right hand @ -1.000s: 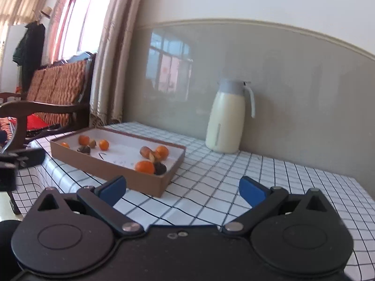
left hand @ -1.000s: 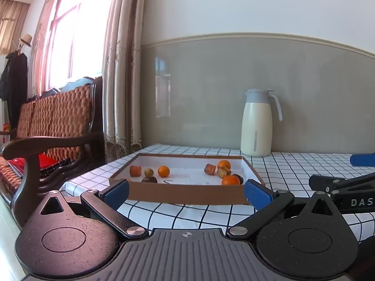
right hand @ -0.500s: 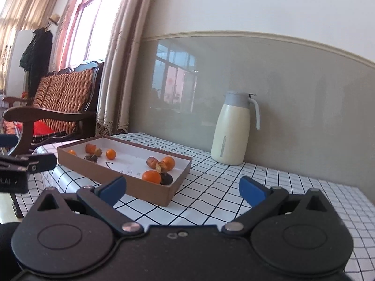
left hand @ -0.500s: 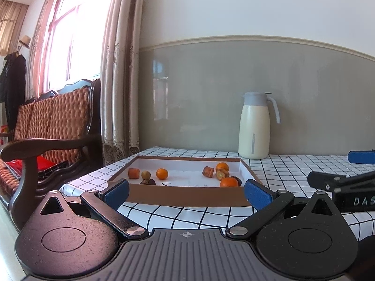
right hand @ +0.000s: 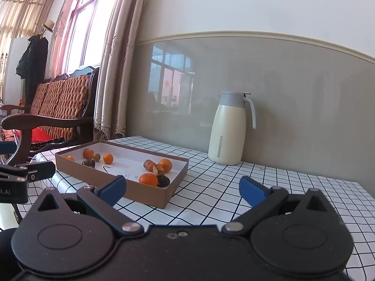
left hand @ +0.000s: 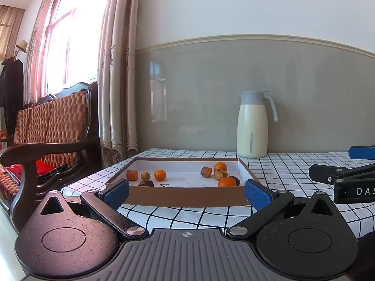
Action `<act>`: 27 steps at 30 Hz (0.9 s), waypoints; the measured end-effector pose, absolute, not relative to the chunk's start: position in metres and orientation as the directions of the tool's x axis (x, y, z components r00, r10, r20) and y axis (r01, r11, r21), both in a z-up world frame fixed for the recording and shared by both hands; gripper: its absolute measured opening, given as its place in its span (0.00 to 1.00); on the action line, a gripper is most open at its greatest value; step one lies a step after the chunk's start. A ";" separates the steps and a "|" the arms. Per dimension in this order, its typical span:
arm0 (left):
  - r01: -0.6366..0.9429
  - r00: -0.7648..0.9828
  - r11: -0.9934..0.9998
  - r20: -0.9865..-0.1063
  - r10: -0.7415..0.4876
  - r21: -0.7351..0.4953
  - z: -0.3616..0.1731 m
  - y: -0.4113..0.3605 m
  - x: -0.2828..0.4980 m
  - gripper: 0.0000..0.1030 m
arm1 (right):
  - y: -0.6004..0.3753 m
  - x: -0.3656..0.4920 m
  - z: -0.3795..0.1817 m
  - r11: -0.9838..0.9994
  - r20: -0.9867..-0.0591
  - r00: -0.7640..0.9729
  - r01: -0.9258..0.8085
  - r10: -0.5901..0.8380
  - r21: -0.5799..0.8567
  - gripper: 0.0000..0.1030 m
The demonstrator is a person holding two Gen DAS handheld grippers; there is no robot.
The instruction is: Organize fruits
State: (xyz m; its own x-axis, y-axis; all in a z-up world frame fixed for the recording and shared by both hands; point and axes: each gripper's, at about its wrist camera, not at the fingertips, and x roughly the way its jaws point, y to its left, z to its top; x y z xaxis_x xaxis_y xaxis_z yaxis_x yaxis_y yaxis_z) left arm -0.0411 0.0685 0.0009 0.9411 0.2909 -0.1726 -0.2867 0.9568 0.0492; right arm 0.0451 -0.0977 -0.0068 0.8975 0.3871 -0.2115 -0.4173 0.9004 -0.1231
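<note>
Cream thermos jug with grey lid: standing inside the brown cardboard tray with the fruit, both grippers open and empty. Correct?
Not quite. The cream thermos jug with grey lid stands outside the brown cardboard tray, on the checked tablecloth by the wall; the right wrist view shows the gap. The rest holds: fruit in the tray, left gripper and right gripper open and empty.

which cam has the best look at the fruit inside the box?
Right wrist. It looks down into the box from a higher angle, so both clusters of fruit show separately on the white floor. The left wrist view faces the box low, so its front wall partly hides the nearer fruit.
</note>
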 end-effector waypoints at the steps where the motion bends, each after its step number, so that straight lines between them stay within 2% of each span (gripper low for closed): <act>1: -0.287 0.941 0.957 -0.173 0.292 0.049 0.001 0.068 -0.041 1.00 | -0.098 0.045 -0.007 0.901 -0.211 0.898 -0.417 0.387 -0.122 0.94; 27: -0.288 0.941 0.956 -0.172 0.293 0.052 0.000 0.070 -0.043 1.00 | -0.099 0.045 -0.006 0.900 -0.205 0.898 -0.418 0.388 -0.126 0.94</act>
